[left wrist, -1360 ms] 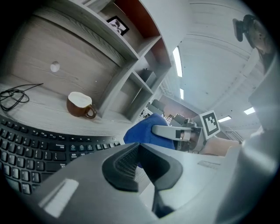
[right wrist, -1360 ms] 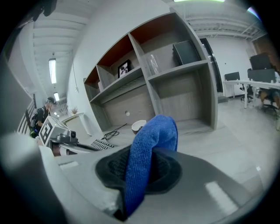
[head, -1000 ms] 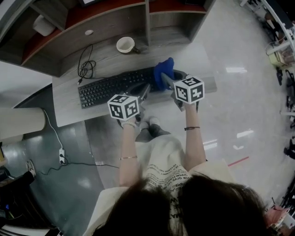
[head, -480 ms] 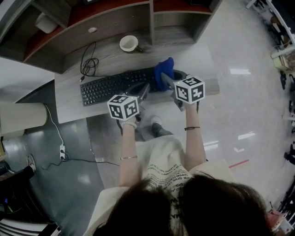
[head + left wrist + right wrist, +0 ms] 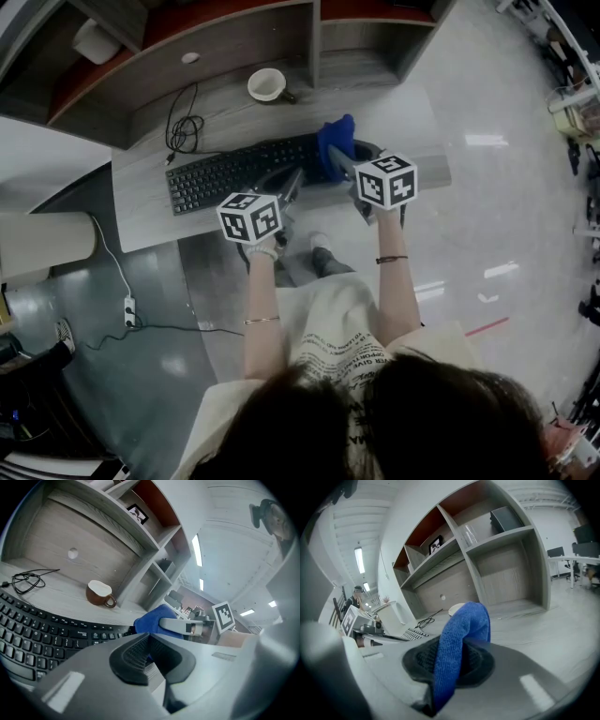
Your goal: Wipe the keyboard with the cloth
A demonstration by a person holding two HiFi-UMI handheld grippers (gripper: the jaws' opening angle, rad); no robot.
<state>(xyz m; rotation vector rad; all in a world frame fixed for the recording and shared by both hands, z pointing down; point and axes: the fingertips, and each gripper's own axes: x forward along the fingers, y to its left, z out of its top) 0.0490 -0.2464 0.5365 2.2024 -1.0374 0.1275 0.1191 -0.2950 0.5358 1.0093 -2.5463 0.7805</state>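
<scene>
A black keyboard [image 5: 239, 169] lies along the grey desk [image 5: 150, 216], its cable coiled behind it. My right gripper [image 5: 339, 161] is shut on a blue cloth [image 5: 334, 141], which stands up over the keyboard's right end; in the right gripper view the cloth [image 5: 459, 644] is folded between the pads. My left gripper [image 5: 292, 186] hangs just left of it above the keyboard's [image 5: 42, 634] near right part, jaws shut with nothing between them. The left gripper view shows the cloth [image 5: 150, 623] and the other gripper ahead.
A brown cup with a white inside [image 5: 266, 85] stands behind the keyboard near the shelf unit [image 5: 225, 28]. The coiled black cable [image 5: 183, 127] lies at the back left. The desk's front edge runs just under the grippers; a power strip [image 5: 130, 311] is on the floor.
Both grippers hold nearly the same place; the view has shifted slightly, so the desk sits a little further right in frame.
</scene>
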